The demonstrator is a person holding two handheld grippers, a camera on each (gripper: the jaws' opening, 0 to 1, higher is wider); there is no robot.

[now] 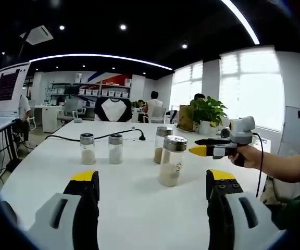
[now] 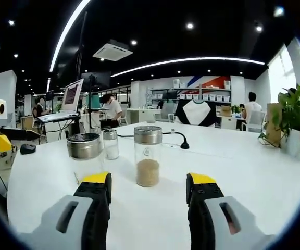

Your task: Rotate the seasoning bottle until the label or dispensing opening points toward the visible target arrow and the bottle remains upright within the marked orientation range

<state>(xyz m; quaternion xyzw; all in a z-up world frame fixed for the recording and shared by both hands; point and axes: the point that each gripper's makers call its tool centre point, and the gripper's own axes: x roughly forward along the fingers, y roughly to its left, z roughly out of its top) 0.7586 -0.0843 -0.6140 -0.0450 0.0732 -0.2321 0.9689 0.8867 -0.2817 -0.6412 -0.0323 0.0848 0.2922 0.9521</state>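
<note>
Glass bottles with steel caps stand on the white table (image 1: 139, 208). In the left gripper view the nearest bottle (image 1: 172, 161) sits upright at about one o'clock from the left gripper (image 1: 152, 179), whose jaws are spread and grasp nothing. The right gripper (image 1: 198, 150) reaches in from three o'clock, its tip just beside the cap; from here I cannot tell whether it is clenched. In the right gripper view the right gripper (image 2: 147, 182) frames a bottle (image 2: 148, 155) at twelve o'clock, jaws apart, likely lined up to grip and twist. Neighbouring bottles (image 1: 88, 149) and a cable (image 1: 124, 134) stand well apart, the table edges far off. No arrow is visible.
</note>
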